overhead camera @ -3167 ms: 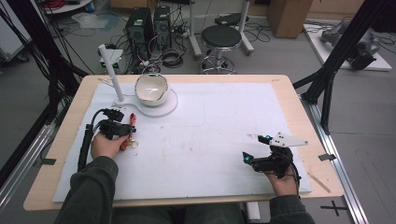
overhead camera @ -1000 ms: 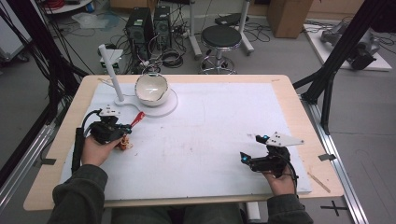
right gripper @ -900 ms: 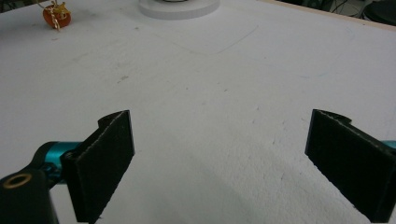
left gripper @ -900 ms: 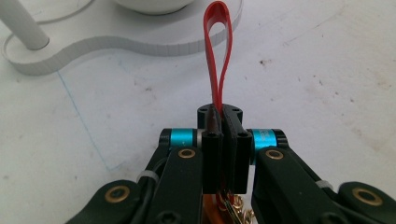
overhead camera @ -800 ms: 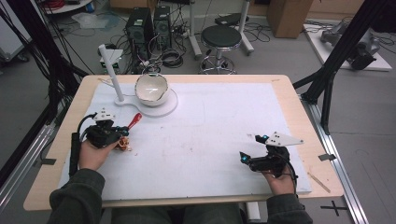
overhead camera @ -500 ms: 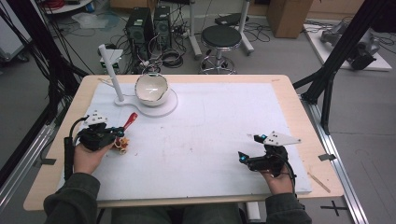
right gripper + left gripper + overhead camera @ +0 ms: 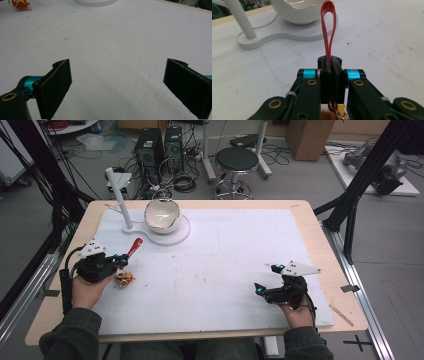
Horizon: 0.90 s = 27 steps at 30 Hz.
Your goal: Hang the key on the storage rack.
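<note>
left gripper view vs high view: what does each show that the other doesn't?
Left gripper view alone: the left tongs pressed shut on the red strap, its loop standing up past the tips.

High view alone: the right tongs open, low over the white mat, a stool and computers on the floor behind the table.

Both: the white bowl on its stand, the white post, and the orange charm under the strap.

The high view looks forward and down from above the person's side, taking in the whole table (image 7: 300,220) and the floor beyond. The left gripper view sits low and close, facing the far-left white bowl (image 7: 299,12), also seen from above. The right gripper view skims the mat leftward.
</note>
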Each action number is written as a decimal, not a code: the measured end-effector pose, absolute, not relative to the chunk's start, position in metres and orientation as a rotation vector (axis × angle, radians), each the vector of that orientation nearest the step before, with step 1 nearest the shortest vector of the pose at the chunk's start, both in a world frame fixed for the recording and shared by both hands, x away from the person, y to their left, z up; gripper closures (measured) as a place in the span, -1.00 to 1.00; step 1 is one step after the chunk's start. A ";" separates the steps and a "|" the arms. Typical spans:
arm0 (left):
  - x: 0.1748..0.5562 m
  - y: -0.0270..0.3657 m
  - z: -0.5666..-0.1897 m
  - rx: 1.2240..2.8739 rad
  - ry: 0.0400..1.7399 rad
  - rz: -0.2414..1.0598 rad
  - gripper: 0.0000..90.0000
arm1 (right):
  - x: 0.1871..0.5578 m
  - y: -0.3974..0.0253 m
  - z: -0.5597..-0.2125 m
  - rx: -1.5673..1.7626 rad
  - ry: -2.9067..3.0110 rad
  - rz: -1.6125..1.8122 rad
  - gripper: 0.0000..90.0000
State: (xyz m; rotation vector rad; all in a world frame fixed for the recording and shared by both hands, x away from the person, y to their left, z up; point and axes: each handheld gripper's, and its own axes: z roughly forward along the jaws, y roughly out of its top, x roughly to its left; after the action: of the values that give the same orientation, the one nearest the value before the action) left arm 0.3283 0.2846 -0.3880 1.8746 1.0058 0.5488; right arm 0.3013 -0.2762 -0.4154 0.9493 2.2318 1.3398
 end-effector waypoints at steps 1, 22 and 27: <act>0.328 0.285 -0.387 1.875 1.003 0.552 0.92 | 0.301 -0.276 -0.415 0.951 2.232 1.341 -0.84; 0.327 0.300 -0.360 1.796 0.976 0.606 0.93 | 0.304 -0.277 -0.418 0.966 2.235 1.346 -0.84; 0.328 0.304 -0.356 1.791 0.972 0.617 0.92 | 0.305 -0.276 -0.419 0.960 2.239 1.344 -0.84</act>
State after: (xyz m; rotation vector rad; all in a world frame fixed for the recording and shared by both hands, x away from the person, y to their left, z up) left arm 0.3278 0.3037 -0.3563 1.7909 0.9717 0.6169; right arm 0.3047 -0.2765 -0.4188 0.9596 2.2392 1.3443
